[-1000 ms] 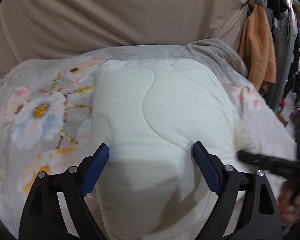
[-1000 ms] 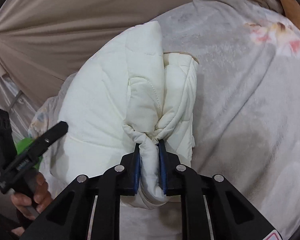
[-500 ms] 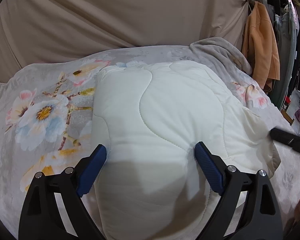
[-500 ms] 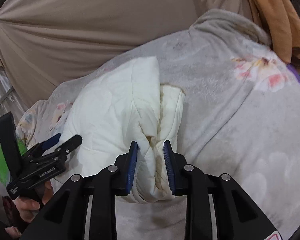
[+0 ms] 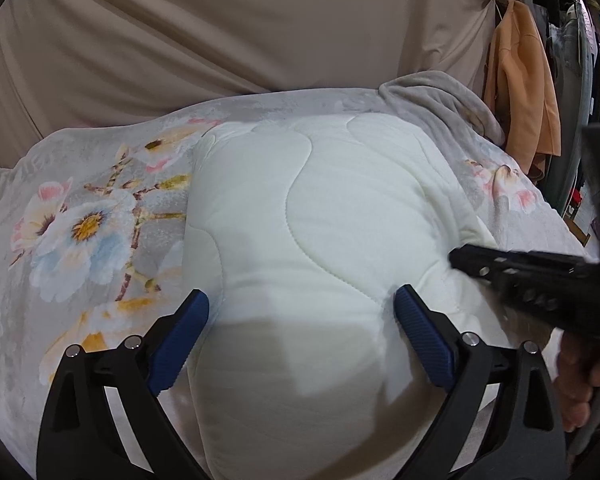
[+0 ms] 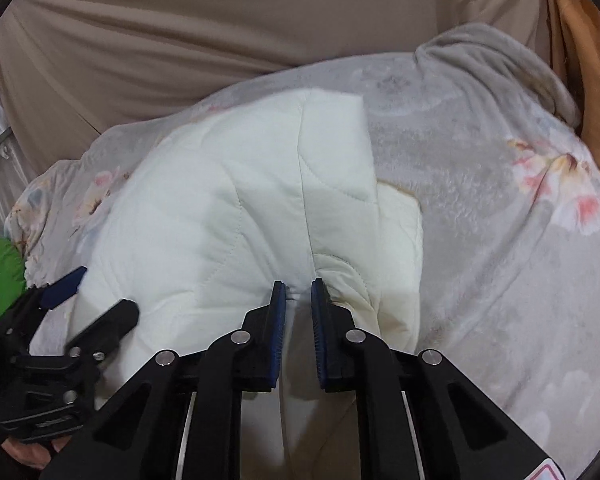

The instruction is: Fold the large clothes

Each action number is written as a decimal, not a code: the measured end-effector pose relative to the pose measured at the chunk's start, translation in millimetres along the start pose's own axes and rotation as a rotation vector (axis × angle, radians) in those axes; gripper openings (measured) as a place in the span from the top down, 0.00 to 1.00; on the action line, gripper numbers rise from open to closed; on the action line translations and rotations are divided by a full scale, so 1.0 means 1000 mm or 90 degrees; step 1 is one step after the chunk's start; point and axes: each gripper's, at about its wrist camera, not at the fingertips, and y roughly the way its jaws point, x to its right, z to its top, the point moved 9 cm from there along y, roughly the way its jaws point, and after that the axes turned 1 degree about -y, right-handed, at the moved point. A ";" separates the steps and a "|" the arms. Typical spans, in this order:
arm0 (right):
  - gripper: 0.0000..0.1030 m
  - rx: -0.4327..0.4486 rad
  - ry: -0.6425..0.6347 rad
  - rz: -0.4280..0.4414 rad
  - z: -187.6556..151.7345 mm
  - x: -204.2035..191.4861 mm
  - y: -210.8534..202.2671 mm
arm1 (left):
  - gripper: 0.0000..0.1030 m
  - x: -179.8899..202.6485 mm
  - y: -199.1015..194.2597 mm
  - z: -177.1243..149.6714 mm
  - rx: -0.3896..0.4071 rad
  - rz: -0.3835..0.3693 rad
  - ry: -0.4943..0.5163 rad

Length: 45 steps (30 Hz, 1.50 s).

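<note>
A cream quilted garment (image 5: 320, 216) lies folded on a grey floral blanket (image 5: 80, 220). My left gripper (image 5: 302, 308) is open, its blue pads wide apart over the garment's near end, holding nothing. In the right wrist view the garment (image 6: 228, 216) lies with a folded flap along its right side. My right gripper (image 6: 299, 290) has its pads a narrow gap apart, pressed against the garment's near edge; the fabric between them is not clearly pinched. The right gripper also shows in the left wrist view (image 5: 540, 276), and the left gripper in the right wrist view (image 6: 76, 304).
The grey floral blanket (image 6: 500, 220) covers the whole surface, bunched at the far right corner (image 5: 440, 96). A beige curtain (image 5: 240, 20) hangs behind. An orange garment (image 5: 520, 80) hangs at the right with other clothes. Something green (image 6: 0, 268) sits at the left edge.
My right gripper let go of the bunched fabric, its pads opening slightly, and the garment's right flap now lies flatter. The right gripper moved back in beside the garment. The left gripper stayed open.
</note>
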 end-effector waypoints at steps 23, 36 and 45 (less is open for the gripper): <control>0.24 -0.062 0.163 0.157 -0.037 0.037 -0.014 | 0.04 -0.071 0.008 -0.026 -0.109 -0.149 -0.226; 0.14 -0.097 0.180 0.185 -0.040 0.029 0.011 | 0.04 -0.033 0.025 -0.018 -0.099 -0.085 -0.143; 0.14 -0.100 0.178 0.187 -0.035 0.013 0.018 | 0.04 -0.033 0.031 -0.017 -0.089 -0.076 -0.128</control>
